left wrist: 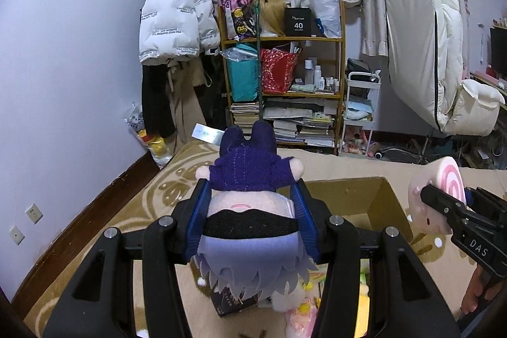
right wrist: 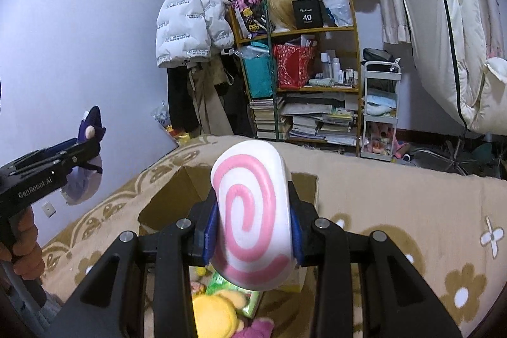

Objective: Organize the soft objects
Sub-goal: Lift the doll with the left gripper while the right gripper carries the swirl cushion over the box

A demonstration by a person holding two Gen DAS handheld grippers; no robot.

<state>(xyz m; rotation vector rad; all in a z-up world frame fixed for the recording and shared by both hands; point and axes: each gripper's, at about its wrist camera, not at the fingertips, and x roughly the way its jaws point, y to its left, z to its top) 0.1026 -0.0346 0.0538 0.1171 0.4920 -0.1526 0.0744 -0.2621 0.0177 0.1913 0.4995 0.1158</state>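
Purple-clothed, lilac-haired doll point(left wrist: 250, 211); white plush point(right wrist: 253, 224) with pink spiral; tan floral blanket point(right wrist: 396, 211).

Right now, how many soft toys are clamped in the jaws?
2. The left gripper holds a purple-clad doll; the right gripper holds a pink-swirl plush. Both hang above the cardboard box, where more toys lie, partly hidden.

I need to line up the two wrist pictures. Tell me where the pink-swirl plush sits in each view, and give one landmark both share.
Left wrist view: the pink-swirl plush is at the right edge, clamped in the right gripper beside the cardboard box.
Right wrist view: the plush fills the lower centre, between the same gripper's blue pads.
Shared landmark: the wooden shelf against the curtain.
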